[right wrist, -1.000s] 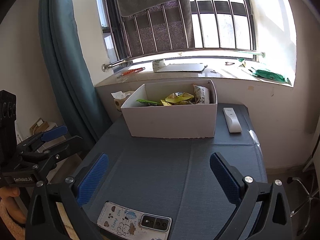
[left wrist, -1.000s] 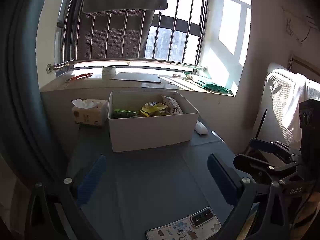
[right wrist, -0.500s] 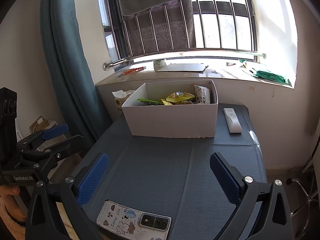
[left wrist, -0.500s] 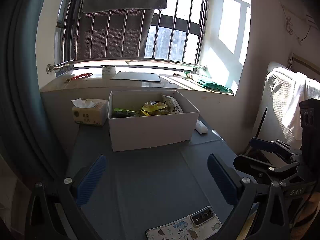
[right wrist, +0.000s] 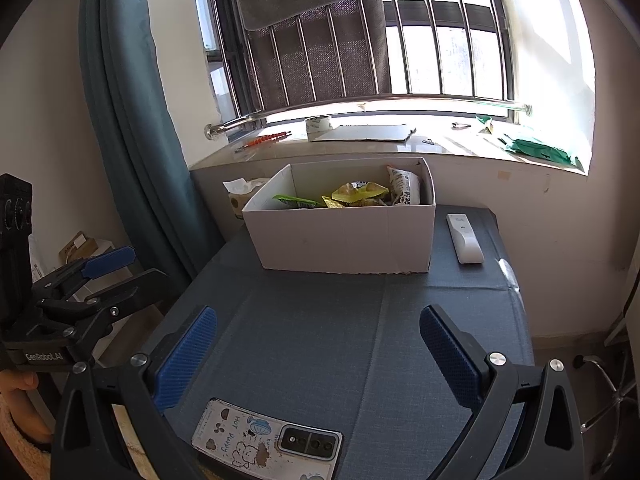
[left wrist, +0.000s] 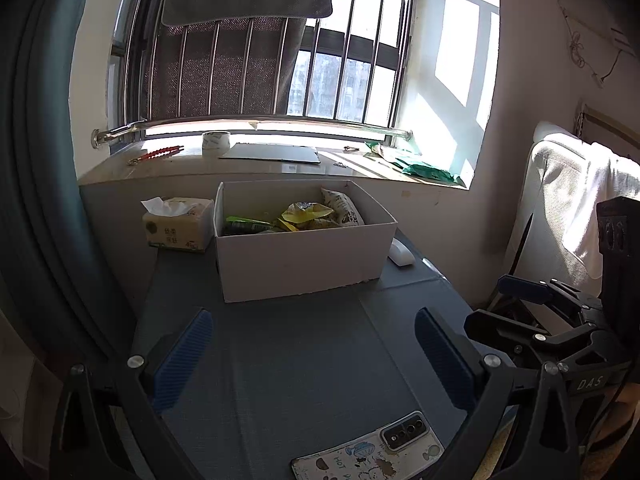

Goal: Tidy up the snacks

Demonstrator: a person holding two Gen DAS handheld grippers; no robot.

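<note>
Standing at 12 o'clock on the grey cloth-covered bench (right wrist: 360, 340), the white rectangular cardboard box (right wrist: 344, 240) holds the yellow, green and spotted snack packets (right wrist: 360, 194). The left gripper (left wrist: 312, 356) and the right gripper (right wrist: 320, 354) hover above the bench, both jaws released and grasping nothing.

A phone (right wrist: 267, 444) lies face-down on the table (right wrist: 360, 328), well apart from the remote (right wrist: 464, 238) and tissue pack (left wrist: 176, 229).
</note>
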